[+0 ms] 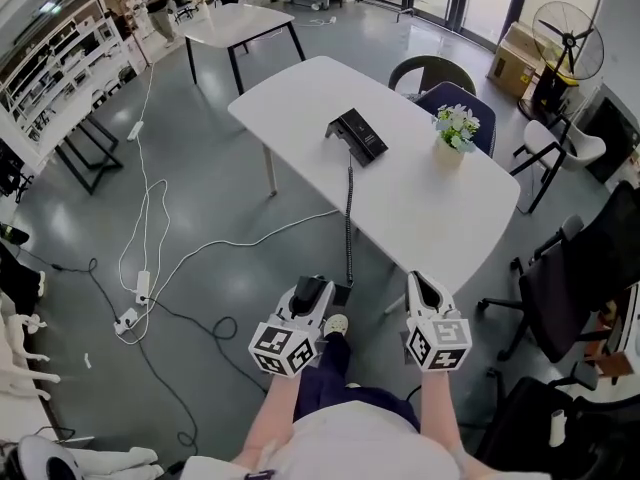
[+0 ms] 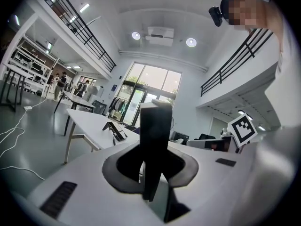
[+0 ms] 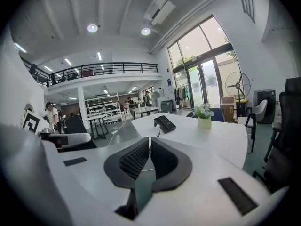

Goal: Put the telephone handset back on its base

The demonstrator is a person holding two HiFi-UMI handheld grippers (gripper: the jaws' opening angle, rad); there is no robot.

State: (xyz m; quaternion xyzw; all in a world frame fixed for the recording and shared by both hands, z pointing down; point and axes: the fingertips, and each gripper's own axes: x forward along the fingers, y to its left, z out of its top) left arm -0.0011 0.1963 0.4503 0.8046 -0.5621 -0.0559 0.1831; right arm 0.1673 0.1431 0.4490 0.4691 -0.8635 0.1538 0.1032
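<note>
The black telephone base (image 1: 357,136) lies on the white table (image 1: 420,208), toward its far end. A coiled cord (image 1: 349,218) runs from the base toward me and over the table's near edge. The black handset (image 1: 312,295) stands upright in my left gripper (image 1: 315,288), which is shut on it, off the table's near edge. In the left gripper view the handset (image 2: 155,140) fills the middle, with the base (image 2: 115,130) far behind it. My right gripper (image 1: 422,283) is alongside, shut and empty (image 3: 149,140). It looks toward the base (image 3: 164,123).
A small pot of flowers (image 1: 455,131) stands on the table to the right of the base. Chairs (image 1: 440,83) sit behind the table and office chairs (image 1: 570,278) at the right. White cables (image 1: 150,258) trail over the floor at the left. A second table (image 1: 235,23) stands farther off.
</note>
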